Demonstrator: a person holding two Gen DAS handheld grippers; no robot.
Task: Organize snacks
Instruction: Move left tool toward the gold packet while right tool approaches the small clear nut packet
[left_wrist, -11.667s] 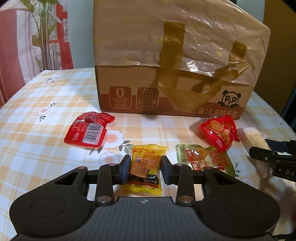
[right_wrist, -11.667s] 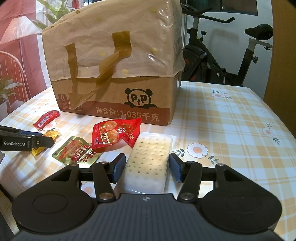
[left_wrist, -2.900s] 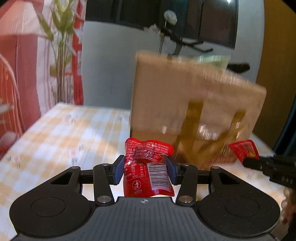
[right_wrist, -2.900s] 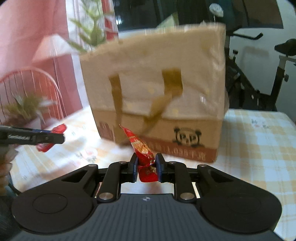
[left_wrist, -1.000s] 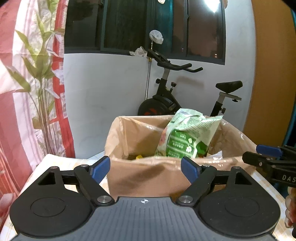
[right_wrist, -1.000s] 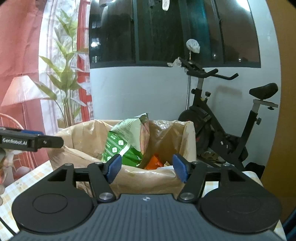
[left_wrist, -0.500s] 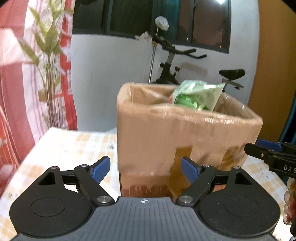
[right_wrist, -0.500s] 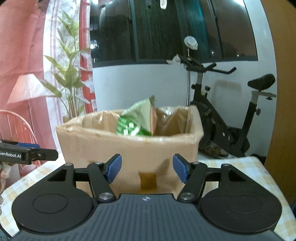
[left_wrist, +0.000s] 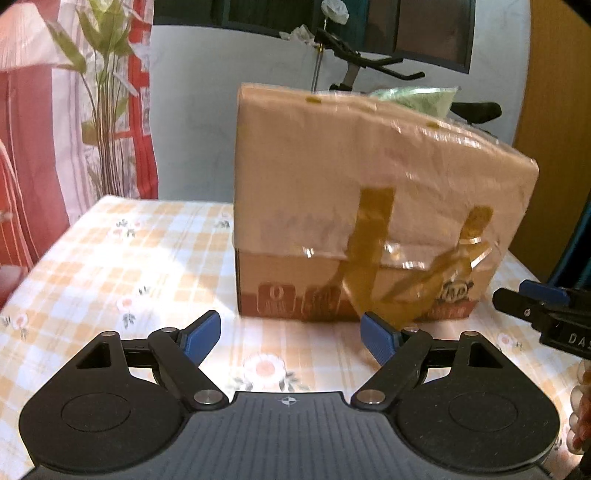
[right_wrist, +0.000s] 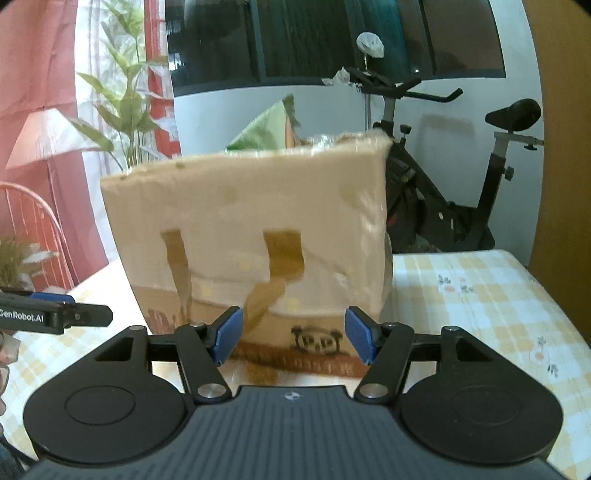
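Nearest in the left wrist view, the left gripper (left_wrist: 290, 338) has its blue-padded fingers (left_wrist: 201, 336) spread wide apart with nothing between them; only the checked, flower-printed tablecloth (left_wrist: 122, 258) shows in the gap. In the right wrist view the right gripper (right_wrist: 293, 339) also has its jaws apart and empty, set somewhat narrower than the left pair.

Beyond both sets of fingertips, apart from them and untouched, stands the cardboard box (left_wrist: 369, 206) on the table, lined with a pale plastic bag folded down over its outer walls and held with brown tape strips. It sits ahead of the left gripper and a little to the right; in the right wrist view the box (right_wrist: 258, 229) stands straight ahead, its panda-printed lower edge showing between the fingers. A green snack bag (right_wrist: 266, 127) sticks up out of the box's open top; the other snacks inside are hidden by the box wall. The stretch of table that shows between grippers and box carries no loose packets.

At the right edge of the left view, the tip of the right gripper reaches in, a person's fingers (left_wrist: 581, 398) just below it. Farther off stand an exercise bike (right_wrist: 461, 192), a leafy plant (left_wrist: 99, 92) and a red-and-white curtain (left_wrist: 37, 155).
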